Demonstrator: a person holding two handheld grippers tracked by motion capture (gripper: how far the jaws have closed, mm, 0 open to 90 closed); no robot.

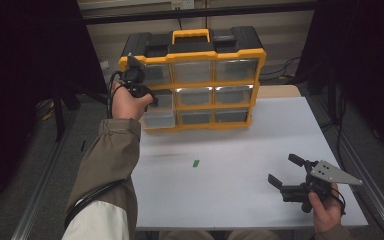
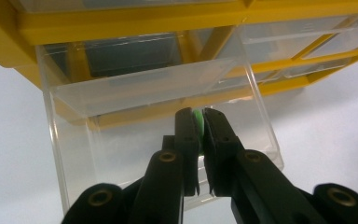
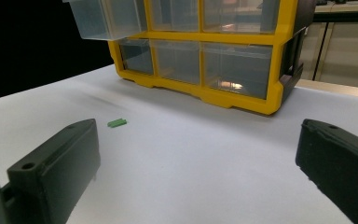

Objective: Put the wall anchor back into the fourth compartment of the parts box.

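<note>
White table (image 1: 240, 150) is carrying a yellow drawer organizer (image 1: 195, 80) at its far edge. Left gripper (image 2: 199, 128) is hovering over the pulled-out clear drawer (image 2: 98, 135), jaws nearly closed and pinching a small green piece (image 2: 197, 119) above the drawer's inside. Right gripper (image 1: 282, 170) is sitting low at the near right, jaws spread wide, gripping nothing. Second green piece (image 1: 196, 163) is lying mid-table, well apart from both.
</note>
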